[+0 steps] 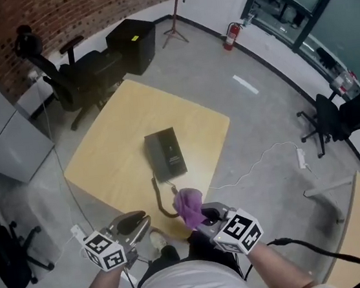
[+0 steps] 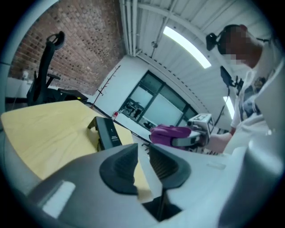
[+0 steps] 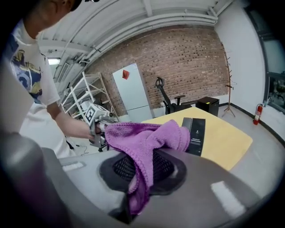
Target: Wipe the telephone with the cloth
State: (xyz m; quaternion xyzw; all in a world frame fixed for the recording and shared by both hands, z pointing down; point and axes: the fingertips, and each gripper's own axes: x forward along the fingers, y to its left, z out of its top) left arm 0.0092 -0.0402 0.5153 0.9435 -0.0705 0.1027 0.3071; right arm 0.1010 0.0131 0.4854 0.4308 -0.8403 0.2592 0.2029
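Two grippers sit low in the head view, both at the near edge of the light wooden table [image 1: 110, 155] and short of the phone. The right gripper [image 3: 141, 168] is clamped on a purple cloth [image 3: 147, 138]. The fabric is pinched between its ribbed pads, bunches up above them and hangs down in a fold through the gap. From the head view the cloth sits at the table's near edge, just beside the loop of the dark cord [image 1: 160, 201]; whether it touches the cord cannot be told.

The left gripper [image 2: 142, 164] holds nothing. Its two dark pads stand a narrow gap apart, with only the table showing through the slit. It sits off the table's near corner, beside the right gripper and apart from the cloth.

The black telephone [image 1: 165, 153] lies flat near the middle of the table, well clear of both grippers. Its cord curls from its near end towards the person.

Beyond the table stand a black office chair [image 1: 77, 77] and a black cabinet [image 1: 132, 45] by the brick wall [image 1: 53, 15]. A coat stand [image 1: 175, 10] and a red fire extinguisher [image 1: 232, 34] stand further back.
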